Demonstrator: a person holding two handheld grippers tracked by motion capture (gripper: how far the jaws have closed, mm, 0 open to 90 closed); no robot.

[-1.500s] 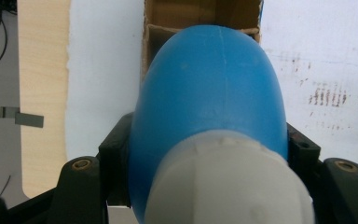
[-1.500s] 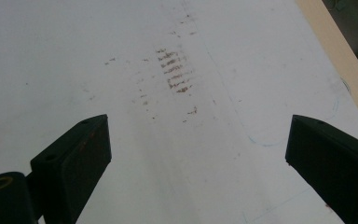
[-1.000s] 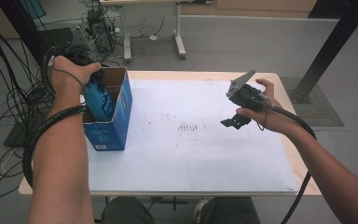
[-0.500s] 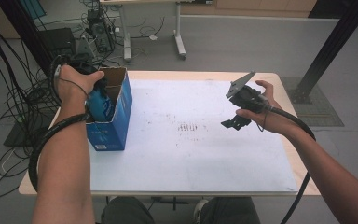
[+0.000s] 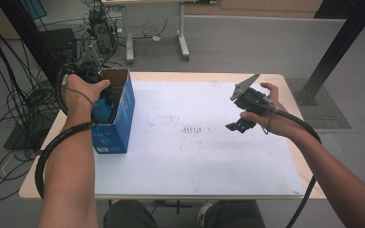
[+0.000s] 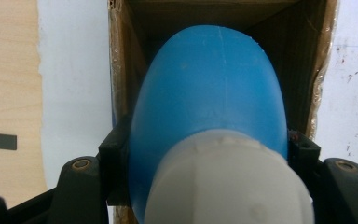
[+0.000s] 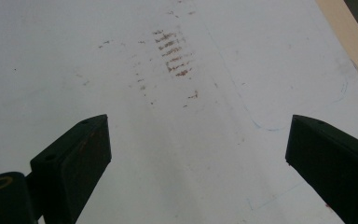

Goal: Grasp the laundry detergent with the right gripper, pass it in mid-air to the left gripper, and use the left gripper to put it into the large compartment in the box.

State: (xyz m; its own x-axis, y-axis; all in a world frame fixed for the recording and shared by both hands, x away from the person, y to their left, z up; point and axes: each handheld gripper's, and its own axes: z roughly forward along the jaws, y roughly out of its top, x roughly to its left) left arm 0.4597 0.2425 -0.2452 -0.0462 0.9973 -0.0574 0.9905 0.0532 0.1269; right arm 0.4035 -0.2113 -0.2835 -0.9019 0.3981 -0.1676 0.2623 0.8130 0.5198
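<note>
Left gripper [image 5: 105, 108]: my jaws are clamped on the blue bottle [image 6: 209, 98], just below its white cap [image 6: 228, 179].
Bottle position: partly inside the open blue carton [image 5: 120, 124], which stands at the counter's [image 5: 209, 166] left edge.
Right gripper [image 5: 240, 124]: jaws wide apart, nothing between them, held above the counter at right (over the rust-coloured smudges [image 7: 172, 51]).
Risk 1: bottle shoulder catches the cardboard rim [image 6: 117, 70]; the fit looks tight, so I could tip the carton.
Risk 2: carton sits near the edge; a sideways shove could push it off.
Labels: print on the carton's front is too small to read; none legible on the bottle.
</note>
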